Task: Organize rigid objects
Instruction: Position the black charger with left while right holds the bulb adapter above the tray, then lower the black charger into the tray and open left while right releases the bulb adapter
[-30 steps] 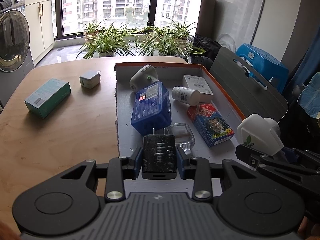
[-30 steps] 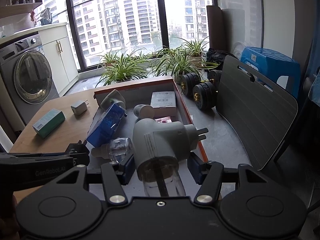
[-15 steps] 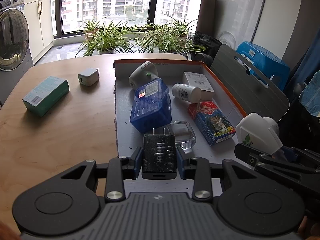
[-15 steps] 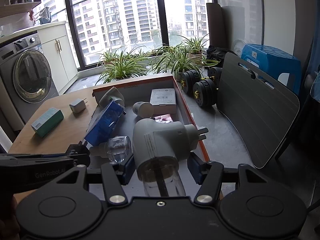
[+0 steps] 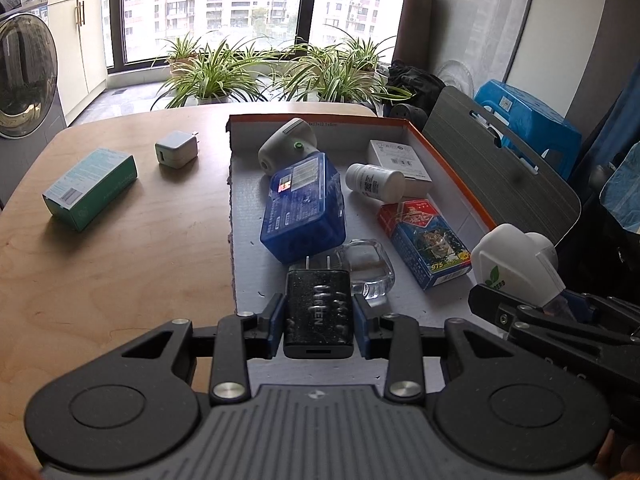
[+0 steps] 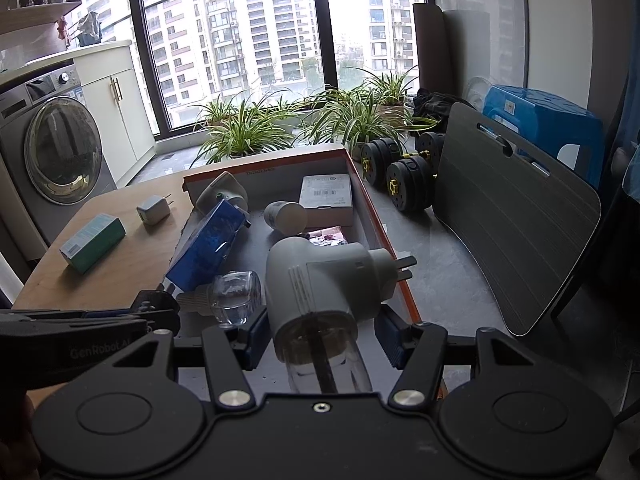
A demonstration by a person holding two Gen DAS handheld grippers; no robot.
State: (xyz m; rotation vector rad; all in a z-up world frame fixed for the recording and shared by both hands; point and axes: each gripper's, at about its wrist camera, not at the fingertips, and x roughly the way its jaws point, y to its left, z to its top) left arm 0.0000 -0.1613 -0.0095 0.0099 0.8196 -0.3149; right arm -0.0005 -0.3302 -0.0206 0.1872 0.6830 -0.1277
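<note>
My left gripper [image 5: 319, 322] is shut on a black wall charger [image 5: 319, 312], prongs forward, above the near end of the orange-rimmed shallow box [image 5: 440, 152]. My right gripper [image 6: 320, 338] is shut on a white plug-in device [image 6: 320, 280] with a clear bottle under it, held over the box's near right corner. In the box lie a blue case [image 5: 304, 208], a white pill bottle [image 5: 374, 182], a white carton [image 5: 396, 160], a red-and-blue card box [image 5: 424, 244], a clear glass bottle [image 5: 368, 268] and a white gadget with a green light [image 5: 288, 148].
On the wooden table [image 5: 120, 264] left of the box lie a teal carton [image 5: 90, 188] and a small white cube charger [image 5: 176, 154]. A grey board [image 6: 516, 240], dumbbells [image 6: 396, 176], a blue stool [image 6: 544, 120], potted plants and a washing machine [image 6: 52, 152] surround the table.
</note>
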